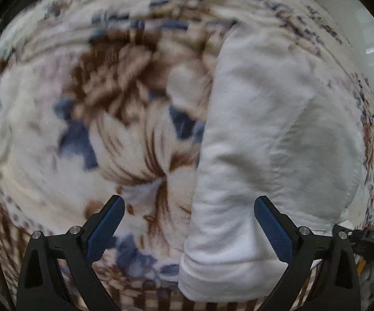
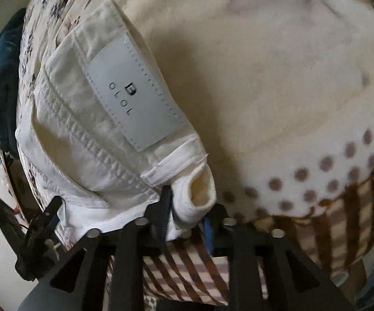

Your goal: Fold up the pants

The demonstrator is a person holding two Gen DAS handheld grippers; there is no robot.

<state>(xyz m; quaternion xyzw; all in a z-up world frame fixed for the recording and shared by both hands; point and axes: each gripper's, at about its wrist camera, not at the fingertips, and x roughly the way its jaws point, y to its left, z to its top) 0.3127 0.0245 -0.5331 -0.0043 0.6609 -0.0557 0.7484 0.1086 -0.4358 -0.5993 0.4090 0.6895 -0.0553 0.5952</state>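
my right gripper (image 2: 187, 223) pinches only the waistband corner of the white jeans (image 2: 104, 134) lying on the floral blanket (image 1: 88, 108), while my left gripper (image 1: 189, 223) hangs spread and empty over the leg, so that thin bite may slip mid-fold.

Black left gripper (image 1: 189, 223) frame — blue pads, silver screws

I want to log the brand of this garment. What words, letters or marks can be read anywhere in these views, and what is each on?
"B": a block letter mark on the pale patch sewn at the waistband of the white pants.
"OLOL": small spaced letters beside that mark, same patch; the reading is my best, since the print is small.
The left wrist view shows only the patterned blanket and the pants; no text there.
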